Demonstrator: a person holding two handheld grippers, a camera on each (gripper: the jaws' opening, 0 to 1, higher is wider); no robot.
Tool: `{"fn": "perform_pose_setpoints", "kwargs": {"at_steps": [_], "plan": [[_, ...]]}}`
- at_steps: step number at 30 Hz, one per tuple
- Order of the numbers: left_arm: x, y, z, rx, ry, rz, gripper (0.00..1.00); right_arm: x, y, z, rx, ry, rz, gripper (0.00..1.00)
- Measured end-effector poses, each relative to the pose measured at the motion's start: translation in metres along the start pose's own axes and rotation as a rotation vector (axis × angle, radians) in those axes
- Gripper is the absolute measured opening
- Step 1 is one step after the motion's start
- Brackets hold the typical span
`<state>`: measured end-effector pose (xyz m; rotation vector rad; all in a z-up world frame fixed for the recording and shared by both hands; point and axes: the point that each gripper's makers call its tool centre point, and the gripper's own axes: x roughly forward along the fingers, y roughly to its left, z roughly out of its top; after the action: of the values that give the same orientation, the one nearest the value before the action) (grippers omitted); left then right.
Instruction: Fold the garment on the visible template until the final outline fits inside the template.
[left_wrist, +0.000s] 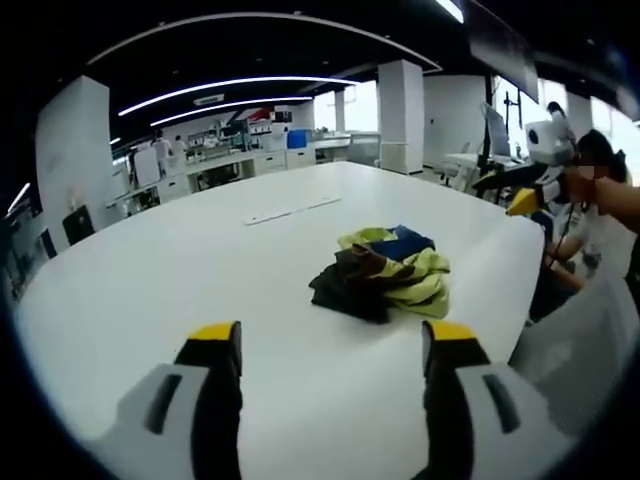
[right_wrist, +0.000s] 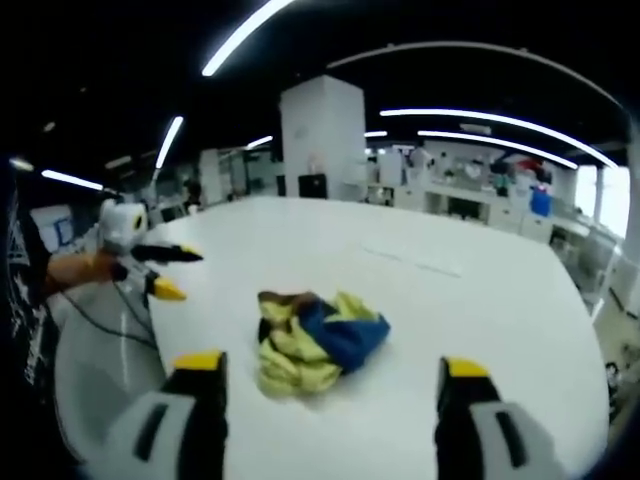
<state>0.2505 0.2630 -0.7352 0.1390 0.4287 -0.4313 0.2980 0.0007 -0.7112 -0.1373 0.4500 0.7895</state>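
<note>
A crumpled yellow, blue and dark cloth garment (left_wrist: 384, 272) lies in a heap on the big white table (left_wrist: 200, 260), and nothing touches it. The left gripper (left_wrist: 330, 345) hangs in the air near the garment, its yellow-tipped jaws spread wide and holding nothing. The right gripper (right_wrist: 330, 375) hangs just across the garment from it, jaws also spread and holding nothing.

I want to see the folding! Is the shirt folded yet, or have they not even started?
Not started yet. The garment lies in a crumpled heap on the white table, so nothing looks folded. Both the left gripper and the right gripper are open and hold nothing, short of the cloth. Spreading it flat and every fold are left.
</note>
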Motion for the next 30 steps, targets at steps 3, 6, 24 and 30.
{"fn": "perform_pose_setpoints", "kwargs": {"at_steps": [3,6,24,30], "plan": [[0.006,-0.004,0.002,-0.009,-0.007,-0.024,0.64,0.006,0.001,0.006,0.000,-0.013,0.010,0.79],[0.017,-0.006,0.007,-0.003,-0.020,-0.057,0.62,0.016,0.004,0.009,-0.002,-0.014,0.035,0.75],[0.062,-0.011,-0.006,0.007,0.010,-0.179,0.43,0.070,0.014,-0.007,-0.026,0.038,0.134,0.45],[0.079,-0.018,-0.013,0.007,0.031,-0.213,0.35,0.087,0.015,-0.010,-0.045,0.049,0.145,0.36]]}}
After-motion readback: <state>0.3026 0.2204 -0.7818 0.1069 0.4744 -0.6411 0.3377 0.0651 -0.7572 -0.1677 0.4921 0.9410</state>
